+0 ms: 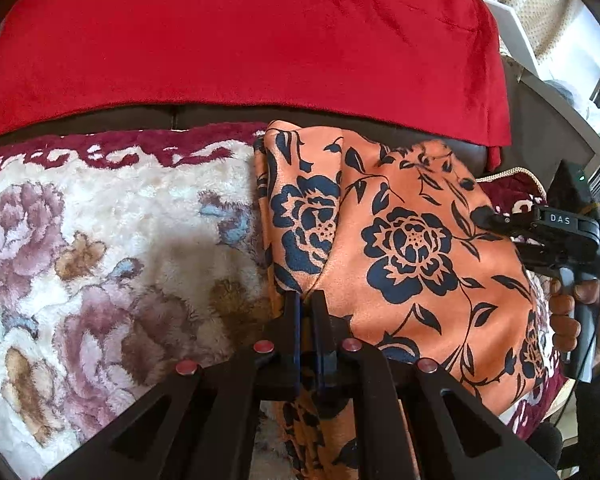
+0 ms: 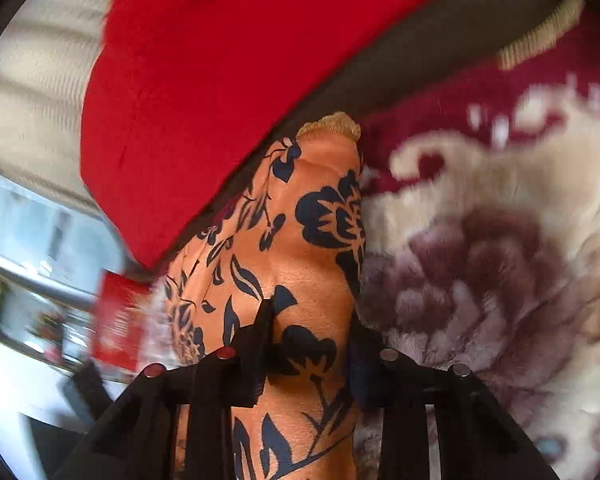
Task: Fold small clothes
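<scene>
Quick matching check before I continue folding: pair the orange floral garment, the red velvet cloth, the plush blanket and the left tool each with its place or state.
Things:
1. orange floral garment
2. red velvet cloth
3. plush blanket
4. left tool

Places or states:
A. draped across the sofa back
B. shut on a fold of fabric
C. lying under the garment, cream with mauve roses
D. held at both sides by the tools

Pairs: 1-D, 2-A, 3-C, 4-B

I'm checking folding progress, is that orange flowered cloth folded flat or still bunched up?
Still bunched up. The orange flowered cloth drapes in loose creases over the plush blanket, with the left gripper pinching its edge.
</scene>
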